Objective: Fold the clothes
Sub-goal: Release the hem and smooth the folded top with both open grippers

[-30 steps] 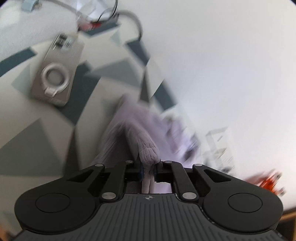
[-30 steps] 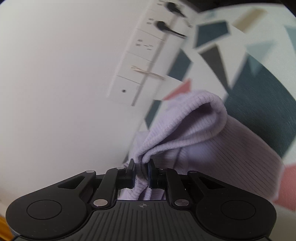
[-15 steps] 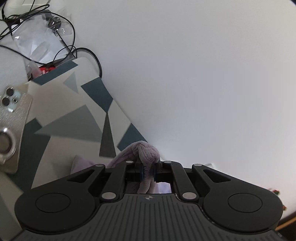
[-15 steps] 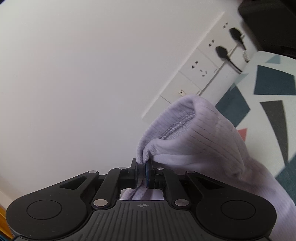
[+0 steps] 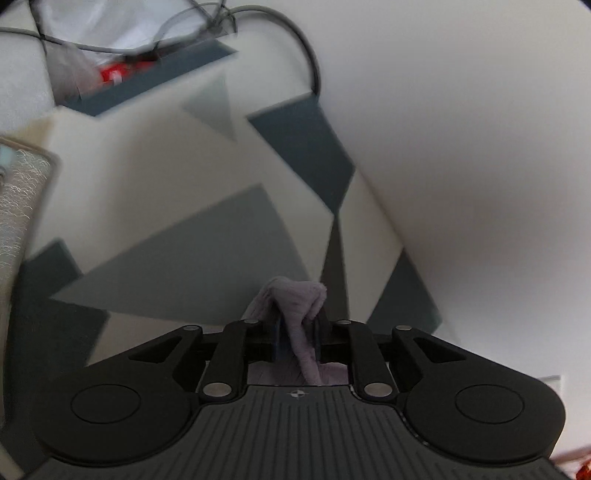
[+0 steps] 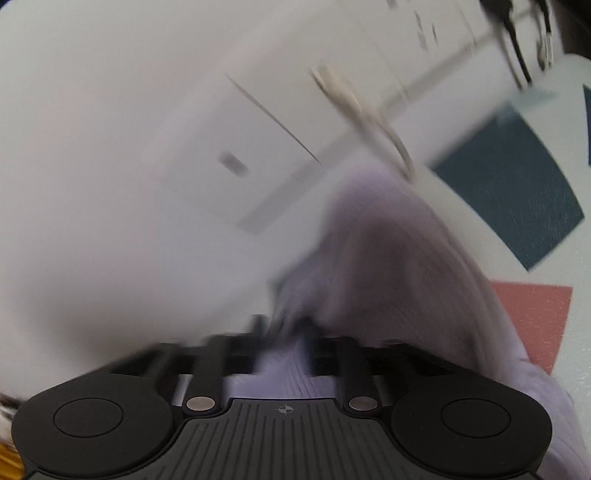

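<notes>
A lilac ribbed knit garment (image 6: 399, 266) is held by both grippers above a table with a geometric-patterned cloth (image 5: 155, 184). My left gripper (image 5: 298, 332) is shut on a bunched edge of the garment (image 5: 295, 299), which pokes up between the fingers. My right gripper (image 6: 284, 332) is shut on another part of the garment, which drapes to the right and down over the gripper body. The right wrist view is blurred by motion.
The white wall (image 5: 461, 147) stands close behind the table. A phone (image 5: 18, 206) lies at the left edge. Cables (image 5: 288, 33) and a plastic bag (image 5: 110, 33) lie at the far end. Wall sockets with plugs (image 6: 509, 44) sit near the right gripper.
Both grippers have tipped downward towards the table with the garment still held. The left view now shows more tablecloth and less wall; the right view has swung fast and blurred.
</notes>
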Demonstrator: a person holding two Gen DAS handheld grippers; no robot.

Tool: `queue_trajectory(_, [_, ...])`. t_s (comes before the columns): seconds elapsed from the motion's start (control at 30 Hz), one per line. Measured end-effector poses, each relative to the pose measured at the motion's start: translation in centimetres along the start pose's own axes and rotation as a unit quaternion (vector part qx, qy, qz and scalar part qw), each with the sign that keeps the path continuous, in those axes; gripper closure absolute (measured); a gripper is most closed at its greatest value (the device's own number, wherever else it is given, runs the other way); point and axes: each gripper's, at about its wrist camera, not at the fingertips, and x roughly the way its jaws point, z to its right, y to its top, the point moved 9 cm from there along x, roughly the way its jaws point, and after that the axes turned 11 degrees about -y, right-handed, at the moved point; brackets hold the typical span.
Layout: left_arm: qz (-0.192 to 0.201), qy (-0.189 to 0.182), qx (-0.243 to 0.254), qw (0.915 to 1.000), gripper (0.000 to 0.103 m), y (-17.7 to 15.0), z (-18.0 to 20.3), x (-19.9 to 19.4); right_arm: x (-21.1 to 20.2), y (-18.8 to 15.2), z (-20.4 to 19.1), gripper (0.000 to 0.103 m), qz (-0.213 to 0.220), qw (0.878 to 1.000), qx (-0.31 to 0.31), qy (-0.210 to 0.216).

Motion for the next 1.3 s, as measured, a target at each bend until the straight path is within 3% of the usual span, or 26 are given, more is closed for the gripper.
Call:
queue_trajectory(0.03, [-0.002, -0.003, 0.016, 0.9999, 0.056, 0.2, 0.6, -0.3, 0.4, -0.1, 0.4, 0.044, -0.003, 1.0, -0.002, -0.021])
queue_trajectory(0.07, [0.008, -0.007, 0.05, 0.9987, 0.04, 0.4, 1.8, -1.1, 0.1, -0.1, 0.5, 0.04, 0.005, 1.0, 0.001, -0.02])
queue_trajectory(0.1, [0.021, -0.011, 0.09, 0.9957, 0.036, 0.7, 3.2, -2.0, -0.8, -0.1, 0.4, 0.038, 0.016, 1.0, 0.002, -0.008])
queue_trajectory(0.17, [0.034, -0.023, 0.166, 0.9853, 0.035, 0.6, 6.0, -3.5, -2.8, -0.5, -0.6, 0.037, 0.039, 0.999, -0.024, 0.008])
queue_trajectory(0.23, [0.026, -0.041, 0.238, 0.9701, 0.035, -0.4, 8.8, -4.6, -4.7, -1.5, -2.4, 0.035, 0.061, 0.993, -0.095, 0.017])
queue_trajectory(0.3, [-0.013, -0.054, 0.301, 0.9519, 0.031, -3.0, 11.1, -4.5, -6.0, -3.1, -4.4, 0.029, 0.073, 0.981, -0.178, 0.022])
queue_trajectory(0.37, [-0.068, -0.064, 0.362, 0.9273, 0.027, -6.7, 12.8, -3.5, -5.9, -5.8, -6.3, 0.024, 0.064, 0.962, -0.265, 0.016])
queue_trajectory(0.43, [-0.106, -0.05, 0.407, 0.9059, 0.027, -10.2, 13.4, -1.6, -4.3, -6.9, -7.4, 0.024, 0.059, 0.945, -0.32, -0.008])
queue_trajectory(0.47, [-0.117, -0.038, 0.424, 0.8971, 0.027, -11.5, 13.4, -0.5, -3.0, -6.7, -7.7, 0.024, 0.053, 0.944, -0.326, -0.021])
queue_trajectory(0.5, [-0.124, -0.022, 0.437, 0.8908, 0.027, -12.5, 13.2, 0.7, -1.7, -6.4, -7.9, 0.025, 0.048, 0.942, -0.331, -0.034])
queue_trajectory(0.57, [-0.128, 0.006, 0.443, 0.8874, 0.027, -13.4, 12.6, 3.0, 0.4, -6.4, -8.1, 0.026, 0.029, 0.945, -0.322, -0.051])
queue_trajectory(0.6, [-0.125, 0.019, 0.437, 0.8904, 0.026, -13.3, 12.1, 4.1, 1.5, -6.0, -8.3, 0.024, 0.029, 0.943, -0.326, -0.06])
queue_trajectory(0.7, [-0.116, 0.022, 0.377, 0.9186, 0.022, -12.2, 10.8, 5.9, 4.0, -5.2, -8.7, 0.014, 0.02, 0.941, -0.327, -0.079])
queue_trajectory(0.83, [-0.118, 0.034, 0.361, 0.9246, 0.018, -11.3, 10.8, 6.4, 4.1, -5.0, -8.8, 0.007, 0.018, 0.945, -0.317, -0.074])
queue_trajectory(0.93, [-0.125, 0.042, 0.35, 0.9273, 0.018, -10.5, 10.9, 5.3, 3.3, -4.3, -8.2, 0.007, 0.018, 0.955, -0.29, -0.058])
queue_trajectory(1.07, [-0.078, 0.045, 0.368, 0.9255, 0.019, -8.7, 10.6, -0.5, -1.4, -3.1, -4.6, 0.007, 0.014, 0.979, -0.202, -0.011])
queue_trajectory(1.17, [-0.052, 0.037, 0.341, 0.9377, 0.019, -8.4, 8.7, -6.6, -7.4, -3.8, -0.6, 0.007, 0.04, 0.986, -0.161, 0.01])
queue_trajectory(1.3, [-0.068, 0.003, 0.292, 0.9539, 0.019, -11.9, 5.5, -12.9, -14.4, -7.7, 5.3, 0.007, 0.048, 0.996, -0.077, 0.02])
